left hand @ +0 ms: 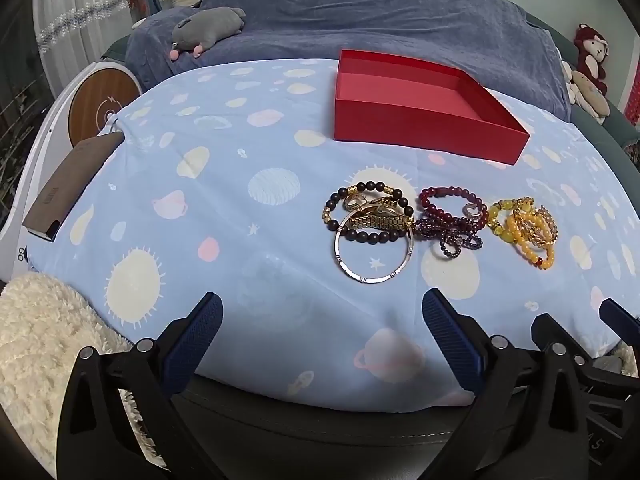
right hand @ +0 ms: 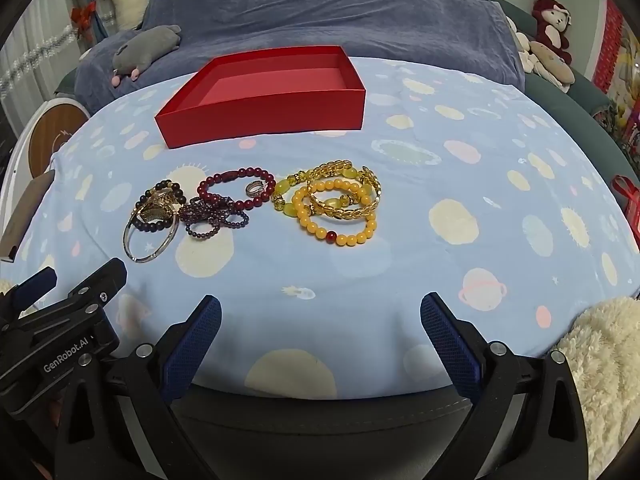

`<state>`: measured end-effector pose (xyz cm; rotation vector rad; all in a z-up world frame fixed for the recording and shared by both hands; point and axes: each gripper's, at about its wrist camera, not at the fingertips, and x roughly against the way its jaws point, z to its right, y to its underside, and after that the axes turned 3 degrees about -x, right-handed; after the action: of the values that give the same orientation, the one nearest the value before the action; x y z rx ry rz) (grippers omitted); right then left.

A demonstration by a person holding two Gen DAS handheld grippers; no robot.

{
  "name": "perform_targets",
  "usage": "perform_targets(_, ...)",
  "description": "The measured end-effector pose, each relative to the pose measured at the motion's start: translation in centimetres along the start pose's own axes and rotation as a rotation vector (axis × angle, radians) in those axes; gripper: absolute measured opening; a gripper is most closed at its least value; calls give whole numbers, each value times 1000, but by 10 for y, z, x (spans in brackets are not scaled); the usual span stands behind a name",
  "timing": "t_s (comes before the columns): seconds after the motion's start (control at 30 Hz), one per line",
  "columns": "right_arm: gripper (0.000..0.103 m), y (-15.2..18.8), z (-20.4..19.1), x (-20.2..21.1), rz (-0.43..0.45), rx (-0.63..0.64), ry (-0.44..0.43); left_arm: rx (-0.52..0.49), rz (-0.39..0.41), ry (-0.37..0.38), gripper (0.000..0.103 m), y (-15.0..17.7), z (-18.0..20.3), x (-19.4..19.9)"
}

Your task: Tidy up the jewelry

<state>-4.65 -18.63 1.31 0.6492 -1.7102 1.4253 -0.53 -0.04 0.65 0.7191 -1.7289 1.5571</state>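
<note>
Pale-blue cotton cloth [right hand: 400, 240] printed with planets and suns, spread over a padded surface: soft and loose, so a dragged finger is likely to ruck it and shift everything lying on it.

Red cardboard box [right hand: 264, 116], shallow, rectangular, open-topped and empty, at the far side of the cloth: light, so a nudge to its wall could slide it.

Left gripper [left hand: 322, 316] and right gripper [right hand: 320, 316], black frames with blue ribbed pads, both spread wide and holding nothing, hovering at the near edge, close beside each other; reaching at once risks a collision.

Yellow and gold beaded bracelets [right hand: 334, 204], a heaped cluster near the middle, overlapping: lifting one may carry off a neighbour.

Dark red and purple beaded bracelets [right hand: 228, 204], tangled, touching the clusters either side.

Black beaded bracelet with gold watch-type band [left hand: 370, 212], piled together.

Silver metal bangle [left hand: 374, 252], thin, leaning on that pile: smooth, apt to slip from the pads.

Small silver ring [right hand: 253, 189], among the red beads: easily flicked away.
</note>
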Motion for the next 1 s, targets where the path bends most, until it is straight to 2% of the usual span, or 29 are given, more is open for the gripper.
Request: perform_targets(1.0, 96, 3, -2, 3, 7, 1, 9, -14, 18, -6, 96, -2, 4, 5)
